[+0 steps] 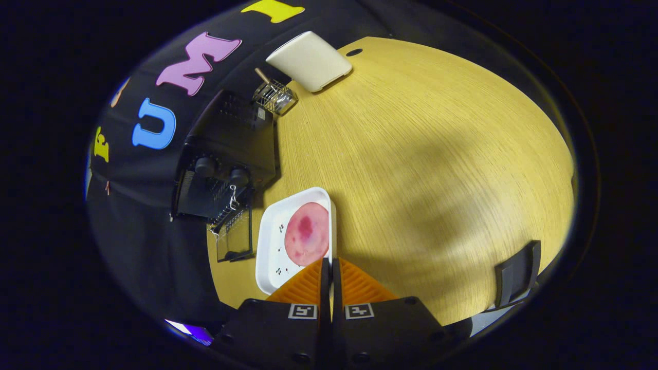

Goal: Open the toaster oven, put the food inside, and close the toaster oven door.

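In the gripper view, the gripper is seen at the near edge of a yellow wooden table; its two orange ribbed fingers are drawn together with only a thin slit left between them, and the right rim of a white tray appears to be caught edge-on in that slit, though whether both fingers press on it cannot be told for certain; the tray is lifted or tilted, with its flat face turned toward the camera; a round slice of pink food with a darker red patch is carried on the tray, just ahead of the fingertips and slightly to their left; small dark specks are scattered on the bare white of the tray; beyond the tray and further left, a black toaster oven is set against the booth's black cloth wall, two round knobs being visible on it; its glass door is let down open, and a wire rack is seen at the opening; further along the table, a small wire basket with a wooden handle is placed, and beyond it a cream rectangular object; a dark upright piece is found well apart, at the table's near right edge.
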The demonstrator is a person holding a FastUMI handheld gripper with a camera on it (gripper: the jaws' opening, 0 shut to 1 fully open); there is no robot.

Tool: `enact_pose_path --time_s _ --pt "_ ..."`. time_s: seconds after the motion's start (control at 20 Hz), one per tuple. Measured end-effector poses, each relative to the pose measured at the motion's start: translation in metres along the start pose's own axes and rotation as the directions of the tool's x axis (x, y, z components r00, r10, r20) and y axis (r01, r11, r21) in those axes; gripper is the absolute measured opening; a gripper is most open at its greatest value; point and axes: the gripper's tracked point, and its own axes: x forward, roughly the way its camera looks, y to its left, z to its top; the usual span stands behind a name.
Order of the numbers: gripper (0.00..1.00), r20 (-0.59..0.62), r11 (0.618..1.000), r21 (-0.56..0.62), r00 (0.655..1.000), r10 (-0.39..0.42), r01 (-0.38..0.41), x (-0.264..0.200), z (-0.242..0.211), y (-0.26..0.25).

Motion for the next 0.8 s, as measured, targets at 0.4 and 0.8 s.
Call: enact_pose_path --time_s 0.4,0.8 --pt "0.05 0.116 0.985 0.161 0.992 0.042 -0.061 -0.037 -0.01 0.018" --pt "0.05 0.175 0.975 0.19 0.981 0.084 -0.118 -0.049 -0.036 0.059"
